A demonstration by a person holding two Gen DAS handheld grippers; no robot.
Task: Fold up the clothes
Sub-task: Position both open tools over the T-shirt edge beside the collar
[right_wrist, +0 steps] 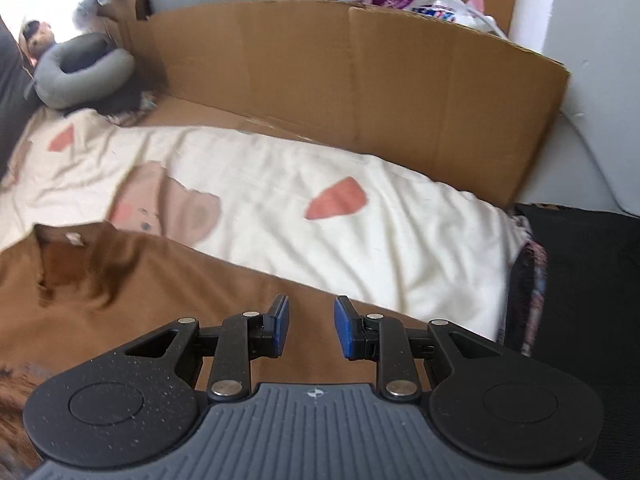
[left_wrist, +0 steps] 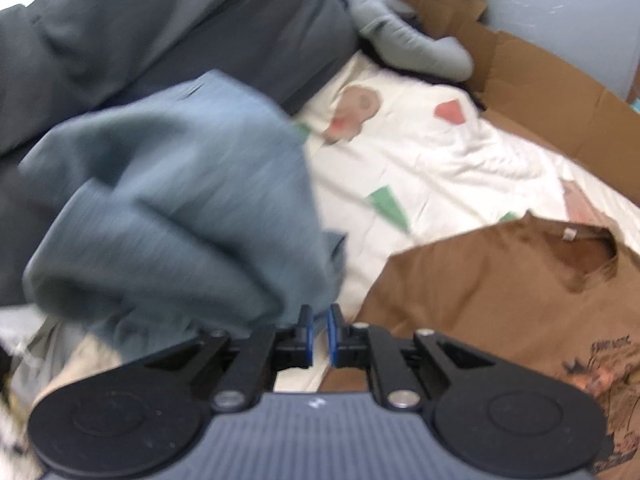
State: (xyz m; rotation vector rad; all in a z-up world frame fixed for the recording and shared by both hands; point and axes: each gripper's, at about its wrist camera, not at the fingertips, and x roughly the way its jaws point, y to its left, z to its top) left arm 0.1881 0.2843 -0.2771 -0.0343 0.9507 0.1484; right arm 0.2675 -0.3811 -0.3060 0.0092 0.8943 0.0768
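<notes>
A blue-grey garment [left_wrist: 180, 200] hangs bunched and blurred in the left wrist view, lifted off the bed. My left gripper [left_wrist: 319, 320] is shut on its lower edge, with only a thin gap between the blue pads. A brown T-shirt [left_wrist: 480, 300] with a printed front lies flat on the bed to the right of it, collar pointing away. In the right wrist view the same brown T-shirt [right_wrist: 160, 280] lies under my right gripper [right_wrist: 311, 312], which hovers open over the fabric with nothing between its fingers.
A cream blanket [right_wrist: 280, 184] with pink and green patches covers the bed. A cardboard wall [right_wrist: 360, 80] runs along the far side. A grey neck pillow [right_wrist: 80, 68] sits at the head end beside dark grey bedding [left_wrist: 160, 20]. A black surface [right_wrist: 592, 280] lies off the bed's right end.
</notes>
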